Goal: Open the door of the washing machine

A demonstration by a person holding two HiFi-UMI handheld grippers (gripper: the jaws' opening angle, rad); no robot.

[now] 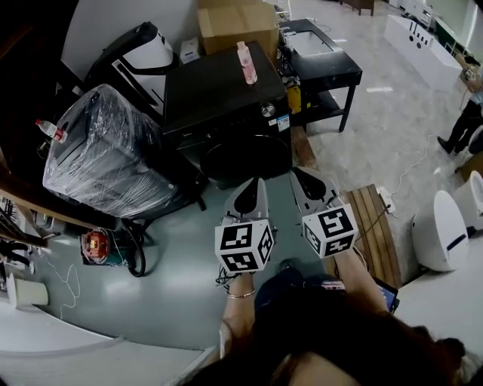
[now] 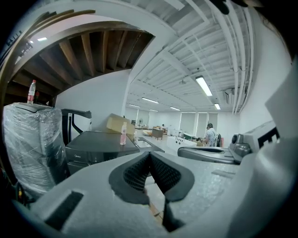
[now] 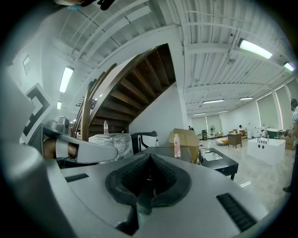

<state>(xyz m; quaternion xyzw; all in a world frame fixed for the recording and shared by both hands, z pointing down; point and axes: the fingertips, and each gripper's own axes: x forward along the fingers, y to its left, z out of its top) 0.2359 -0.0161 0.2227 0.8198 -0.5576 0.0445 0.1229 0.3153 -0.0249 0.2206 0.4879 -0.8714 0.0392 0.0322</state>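
The black washing machine (image 1: 226,94) stands straight ahead in the head view, its round dark door (image 1: 245,158) closed and facing me. A pink bottle (image 1: 246,62) stands on its top. My left gripper (image 1: 251,197) and right gripper (image 1: 309,188) hover side by side just short of the door, apart from it. Both are shut with nothing between the pads. In the left gripper view the machine (image 2: 100,145) lies ahead to the left of the shut gripper (image 2: 150,155). The right gripper view has the bottle (image 3: 177,146) above the shut gripper (image 3: 149,160).
A plastic-wrapped appliance (image 1: 102,151) stands left of the machine, with a water bottle (image 1: 50,130) on it. Behind are a cardboard box (image 1: 238,22) and a black table (image 1: 321,64). A wooden board (image 1: 377,226) and a white unit (image 1: 441,230) lie to the right. A person (image 1: 462,124) stands far right.
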